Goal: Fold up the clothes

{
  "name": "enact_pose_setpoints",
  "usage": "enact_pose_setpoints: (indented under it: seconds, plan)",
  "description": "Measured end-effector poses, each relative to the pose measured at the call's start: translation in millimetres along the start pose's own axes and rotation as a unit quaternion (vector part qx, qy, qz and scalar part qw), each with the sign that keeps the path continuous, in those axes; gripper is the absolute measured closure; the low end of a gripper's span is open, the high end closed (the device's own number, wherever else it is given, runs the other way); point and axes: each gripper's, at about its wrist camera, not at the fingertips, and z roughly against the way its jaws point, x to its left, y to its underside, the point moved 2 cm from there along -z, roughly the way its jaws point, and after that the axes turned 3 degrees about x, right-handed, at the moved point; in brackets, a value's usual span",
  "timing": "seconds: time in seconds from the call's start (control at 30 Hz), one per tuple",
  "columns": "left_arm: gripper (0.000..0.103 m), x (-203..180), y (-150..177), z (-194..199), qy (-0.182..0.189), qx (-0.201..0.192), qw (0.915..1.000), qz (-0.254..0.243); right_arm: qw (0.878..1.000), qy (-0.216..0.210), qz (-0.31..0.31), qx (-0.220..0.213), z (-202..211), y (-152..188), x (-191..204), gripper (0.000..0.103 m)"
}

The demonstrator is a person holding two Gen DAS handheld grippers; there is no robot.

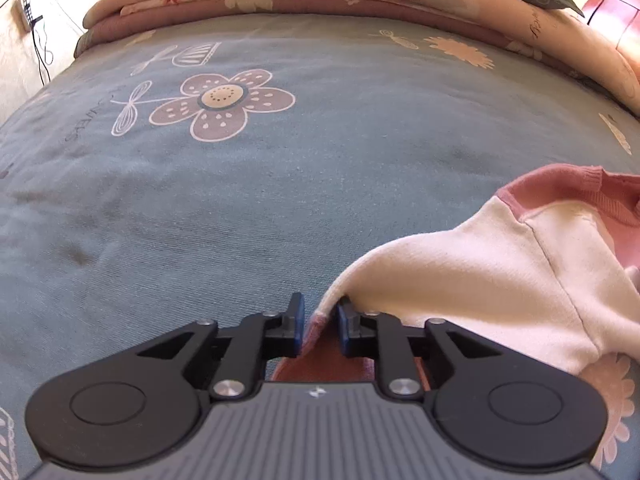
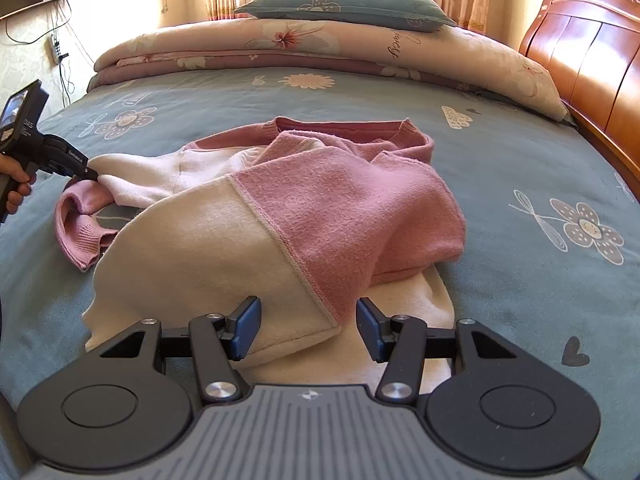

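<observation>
- A pink-and-cream sweater (image 2: 280, 208) lay in a loose heap on the bed (image 2: 500, 152), near its middle, partly doubled over itself, with the pink part thrown across the cream body.
- The left claw (image 1: 319, 330) was nearly pressed together, pinching cream cloth at the end of one sleeve (image 1: 440, 276), just above its pink cuff (image 2: 80, 220). The right view showed that same claw (image 2: 90, 174) at the sweater's left side, held by a hand (image 2: 14, 188), with the cuff hanging below the pinch.
- The right claw (image 2: 308, 330) was spread wide, low over the near cream hem (image 2: 288, 332), its fingers (image 2: 246, 330) on either side of a folded corner and gripping nothing.
- Judged from this, the step in hand was handling the left sleeve: either drawing it out to flatten the heap, or bringing it in over the body as part of a fold. The pictures did not settle which.
- Either way, the next move would call for a firm hold on the sleeve, so the soft knit does not slip, and for the right claw to pin or take the near hem, so the body does not drag along.
- A folded quilt (image 2: 320, 44) and a pillow (image 2: 344, 6) sat at the far edge, well apart.
</observation>
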Motion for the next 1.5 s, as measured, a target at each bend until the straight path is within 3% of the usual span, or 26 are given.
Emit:
enact_pose_setpoints:
  seconds: [0.2, 0.27, 0.43, 0.53, 0.63, 0.73, 0.97, 1.1, 1.23, 1.5]
  plan:
    - [0.077, -1, 10, 27, -0.007, -0.003, 0.9993, -0.036, 1.0, -0.005, 0.009, -0.016, 17, -7, 8, 0.046]
    - [0.068, -1, 16, 35, -0.003, -0.004, 0.9991, -0.043, 1.0, -0.008, 0.014, -0.024, 25, -11, 14, 0.046]
    - [0.064, -24, 43, 68, 0.036, -0.016, 0.9948, -0.094, 0.998, -0.015, 0.038, -0.041, 41, -20, 34, 0.042]
    - [0.051, -51, 61, 91, 0.088, -0.024, 0.9852, -0.145, 0.998, -0.021, 0.047, -0.038, 42, -19, 47, 0.042]
    - [0.05, -84, 77, 105, 0.127, -0.029, 0.9711, -0.2, 0.998, -0.027, 0.051, -0.035, 44, -14, 56, 0.042]
    - [0.049, -117, 90, 106, 0.137, -0.044, 0.9591, -0.244, 0.998, -0.028, 0.051, -0.031, 47, -9, 60, 0.042]
    - [0.053, -172, 103, 74, 0.156, -0.026, 0.9456, -0.285, 0.998, -0.025, 0.044, -0.025, 57, -3, 55, 0.042]
    - [0.055, -186, 117, 71, 0.193, -0.005, 0.9298, -0.314, 0.998, -0.023, 0.046, -0.021, 57, 0, 49, 0.04]
    - [0.055, -192, 133, 93, 0.281, 0.0, 0.9019, -0.328, 0.999, -0.024, 0.027, -0.014, 53, 1, 35, 0.04]
    - [0.054, -232, 165, 124, 0.369, -0.003, 0.8565, -0.361, 1.0, -0.014, -0.013, -0.019, 59, 1, 9, 0.04]
